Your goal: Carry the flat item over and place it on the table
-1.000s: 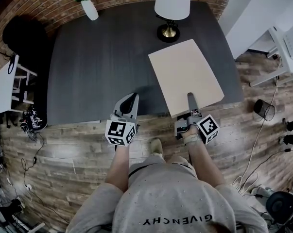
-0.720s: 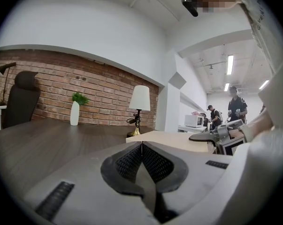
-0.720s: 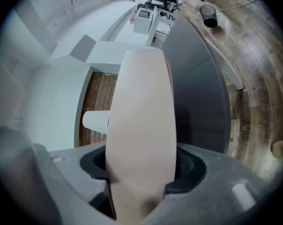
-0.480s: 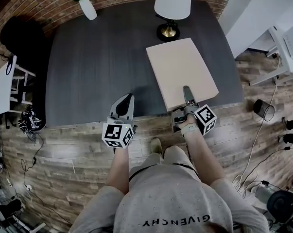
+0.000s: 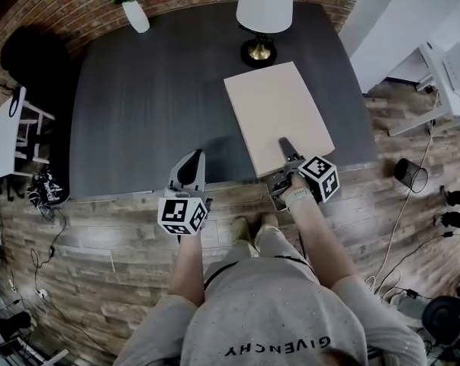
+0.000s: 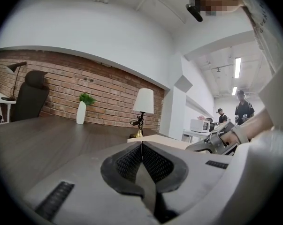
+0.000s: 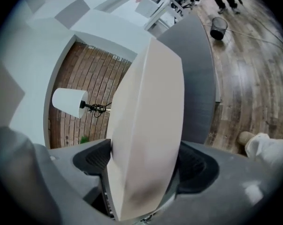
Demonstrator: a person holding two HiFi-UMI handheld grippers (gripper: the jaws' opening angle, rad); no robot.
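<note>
lying flat on the dark table (image 5: 153,90), the beige board (image 5: 279,117) sits toward the right side, its far edge near the lamp (image 5: 262,21) and its near edge at the table's front. the right gripper (image 5: 284,143) has its jaws around that near edge; they have just been opening and stand wide, the board between them. the left gripper (image 5: 193,158) hovers at the table's front edge, apart from the board, its jaws closed together on nothing.

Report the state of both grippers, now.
Left gripper: shut, empty.
Right gripper: open; its jaws have just been opening, with the board between them.
</note>
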